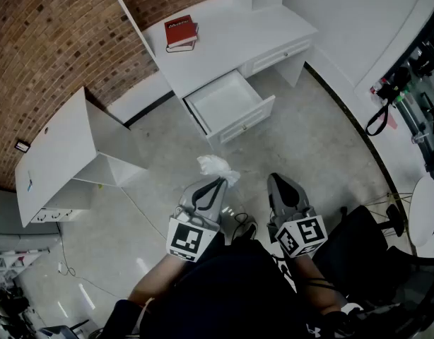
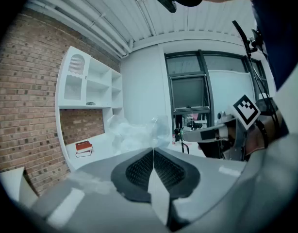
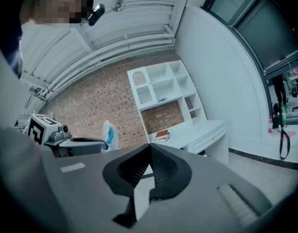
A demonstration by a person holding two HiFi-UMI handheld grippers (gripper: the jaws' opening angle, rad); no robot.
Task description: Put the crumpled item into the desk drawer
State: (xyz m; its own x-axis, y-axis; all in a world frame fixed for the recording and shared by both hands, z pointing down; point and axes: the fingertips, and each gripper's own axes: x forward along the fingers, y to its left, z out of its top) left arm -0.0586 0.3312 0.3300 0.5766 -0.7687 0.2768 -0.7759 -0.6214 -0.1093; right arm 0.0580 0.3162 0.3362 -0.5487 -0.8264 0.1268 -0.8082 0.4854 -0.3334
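The crumpled item (image 1: 217, 167), a wad of thin whitish plastic, sticks out of my left gripper (image 1: 215, 183), which is shut on it above the floor, short of the desk. In the left gripper view the wad (image 2: 139, 132) bulges past the closed tips of the left gripper (image 2: 153, 150). The white desk (image 1: 224, 30) has its drawer (image 1: 231, 104) pulled open and bare inside. Beside the left one, my right gripper (image 1: 277, 182) is shut and holds nothing. The right gripper view shows the right gripper (image 3: 150, 147) closed, and the wad (image 3: 109, 135) at the left.
A red book (image 1: 181, 33) lies on the desk top. White shelves (image 3: 161, 89) rise above the desk against the brick wall. A white cabinet (image 1: 61, 157) stands at the left, a round white stool (image 1: 423, 210) and black cables (image 1: 383, 115) at the right.
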